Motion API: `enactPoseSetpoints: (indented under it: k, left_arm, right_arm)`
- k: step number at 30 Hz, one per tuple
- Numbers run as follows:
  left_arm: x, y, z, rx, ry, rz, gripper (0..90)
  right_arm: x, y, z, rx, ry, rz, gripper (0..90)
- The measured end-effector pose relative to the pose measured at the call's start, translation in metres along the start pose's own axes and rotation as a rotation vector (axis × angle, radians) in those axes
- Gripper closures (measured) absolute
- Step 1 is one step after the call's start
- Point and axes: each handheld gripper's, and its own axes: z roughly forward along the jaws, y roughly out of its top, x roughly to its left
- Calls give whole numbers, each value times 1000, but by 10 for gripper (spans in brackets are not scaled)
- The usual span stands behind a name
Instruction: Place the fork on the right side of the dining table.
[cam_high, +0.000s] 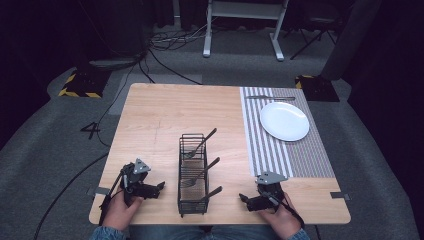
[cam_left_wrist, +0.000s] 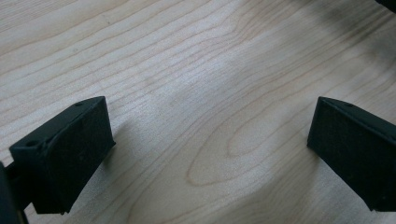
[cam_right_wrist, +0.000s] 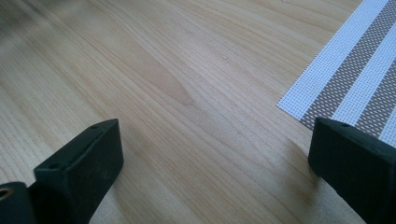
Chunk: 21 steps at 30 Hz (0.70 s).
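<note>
A black wire caddy (cam_high: 193, 172) stands at the table's front middle, with three dark-handled forks (cam_high: 200, 145) leaning in it. On its left my left gripper (cam_high: 159, 187) rests on the wood, pointing at the caddy. In the left gripper view the left gripper (cam_left_wrist: 210, 140) is open, with bare wood between the jaws. My right gripper (cam_high: 243, 199) lies to the right of the caddy and points left. In its own view the right gripper (cam_right_wrist: 215, 158) is open over bare wood, close to the placemat corner (cam_right_wrist: 350, 70).
A striped placemat (cam_high: 280, 155) covers the right part of the wooden table (cam_high: 160, 115). A white plate (cam_high: 284, 120) lies on it, with a knife (cam_high: 270, 97) beyond the plate. Cables and stands sit on the grey floor behind.
</note>
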Motion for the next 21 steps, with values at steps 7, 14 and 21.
enactPoseSetpoints:
  k: [7, 14, 21]
  left_arm:
    - [0, 0, 0, 0, 0, 0, 2]
    - [0, 0, 0, 0, 1, 1, 2]
    - [0, 0, 0, 0, 0, 1, 2]
  right_arm:
    - [0, -1, -3, -14, -3, 4, 119]
    - [0, 1, -9, 9, -12, 14, 308]
    - [0, 6, -16, 54, 21, 21, 435]
